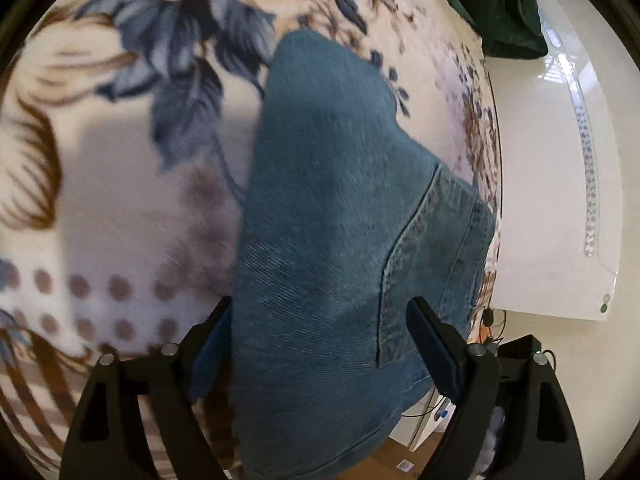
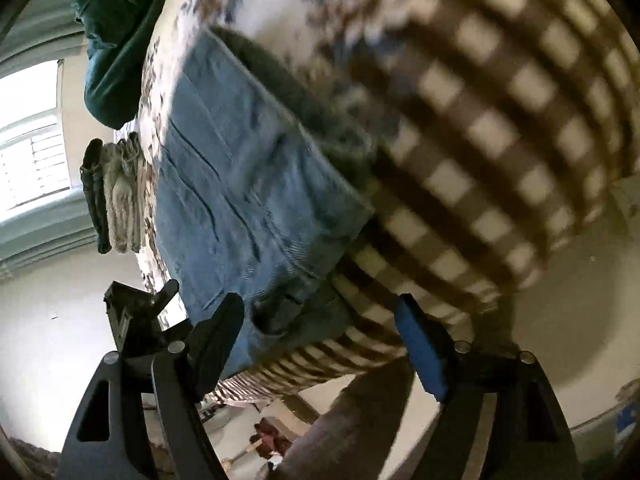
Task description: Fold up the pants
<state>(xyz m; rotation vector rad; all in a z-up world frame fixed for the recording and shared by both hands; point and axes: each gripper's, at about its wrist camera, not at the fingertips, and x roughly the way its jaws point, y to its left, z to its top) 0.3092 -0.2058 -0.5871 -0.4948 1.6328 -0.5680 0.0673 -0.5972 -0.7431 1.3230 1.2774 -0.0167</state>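
pants [image 1: 332,240]: we see twilled denim, matt | blanket [image 1: 120,208]: we see fuzzy printed fleece | floor [image 1: 552,208]: glossy

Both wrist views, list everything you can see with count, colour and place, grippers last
jeans: one, blue denim, on the blanket, near end between both grippers' fingers
blanket: one, cream with blue and brown flowers, checked border, under the jeans
green cloth: one, dark green, far end of the blanket
folded clothes: small stack, grey and dark, beyond the jeans, right wrist view
window: one, bright, far left, right wrist view
left gripper: black, open, astride the jeans
right gripper: black, blue pad, open at the jeans' edge
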